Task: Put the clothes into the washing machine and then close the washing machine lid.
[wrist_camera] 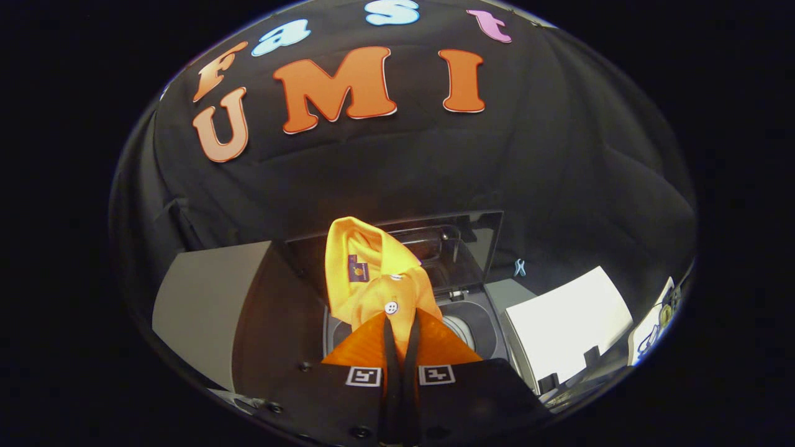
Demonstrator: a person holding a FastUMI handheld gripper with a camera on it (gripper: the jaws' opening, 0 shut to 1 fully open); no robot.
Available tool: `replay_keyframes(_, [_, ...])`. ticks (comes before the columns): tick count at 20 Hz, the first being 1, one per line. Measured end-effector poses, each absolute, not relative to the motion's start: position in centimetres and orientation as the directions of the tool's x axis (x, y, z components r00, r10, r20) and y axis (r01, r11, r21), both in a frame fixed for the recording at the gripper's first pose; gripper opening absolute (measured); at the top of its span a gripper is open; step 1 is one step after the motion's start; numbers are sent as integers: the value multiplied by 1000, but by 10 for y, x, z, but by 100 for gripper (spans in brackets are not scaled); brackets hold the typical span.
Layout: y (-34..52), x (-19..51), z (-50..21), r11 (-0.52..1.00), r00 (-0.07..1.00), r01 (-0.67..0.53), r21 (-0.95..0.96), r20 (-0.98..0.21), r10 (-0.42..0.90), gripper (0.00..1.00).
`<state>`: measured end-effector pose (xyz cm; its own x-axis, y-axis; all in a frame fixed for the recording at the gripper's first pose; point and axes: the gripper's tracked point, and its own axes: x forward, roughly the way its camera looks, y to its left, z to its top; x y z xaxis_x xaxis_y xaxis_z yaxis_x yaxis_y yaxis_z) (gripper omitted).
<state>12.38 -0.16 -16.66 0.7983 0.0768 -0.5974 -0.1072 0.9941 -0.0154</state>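
Two orange fingers (372, 347) of the gripper (400, 323) are pinching the yellow shirt (363, 261), pressing nearly together on its fabric beside a white button (391, 307). The shirt is standing up at twelve o'clock from the fingertips, over the washing machine (478, 316), whose opening is showing just beyond at one o'clock. Its dark lid (463, 239) is standing raised behind. At three o'clock a white sheet (568, 323) is lying.
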Motion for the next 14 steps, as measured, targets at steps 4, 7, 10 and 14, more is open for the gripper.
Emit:
replay_keyframes(4, [-8, 146, -208, 994, 775, -110, 5, -626, 89, 8])
replay_keyframes(7, [-6, 159, -249, 995, 754, -99, 8, -652, 81, 9])
replay_keyframes(10, [-12, 166, -296, 998, 731, -63, 9, -680, 52, 9])
replay_keyframes(14, [-35, 183, -361, 996, 706, -45, -79, -707, -24, 9])
